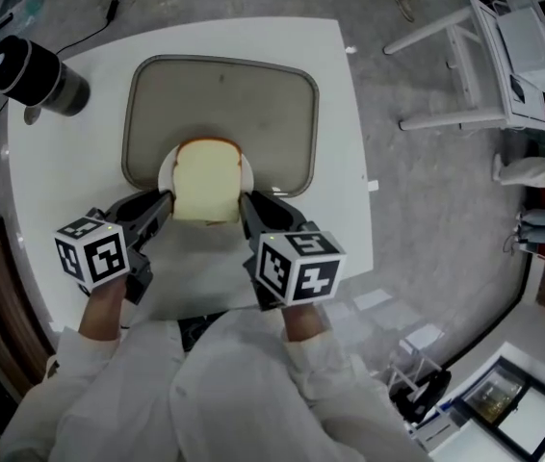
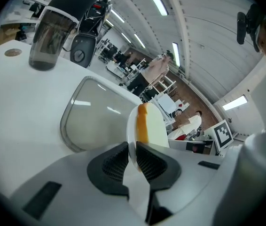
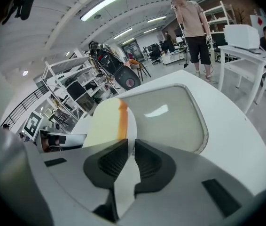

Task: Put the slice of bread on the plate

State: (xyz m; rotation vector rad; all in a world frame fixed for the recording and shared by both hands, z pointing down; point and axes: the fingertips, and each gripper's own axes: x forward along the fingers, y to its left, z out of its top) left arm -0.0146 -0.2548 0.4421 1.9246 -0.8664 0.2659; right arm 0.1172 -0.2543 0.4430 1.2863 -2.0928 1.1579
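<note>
One white desk (image 1: 340, 114) stands on a grey floor (image 1: 427, 210) in an open workshop. One grey tray (image 1: 253, 104) lies toward the far edge, and one dark container (image 1: 32, 70) sits at the far left corner. One slice of bread (image 1: 205, 183) covers most of one plate (image 1: 165, 176) at the tray's near edge. The fingers of the left gripper (image 1: 162, 205) and the right gripper (image 1: 246, 205) each clamp the plate's rim.
</note>
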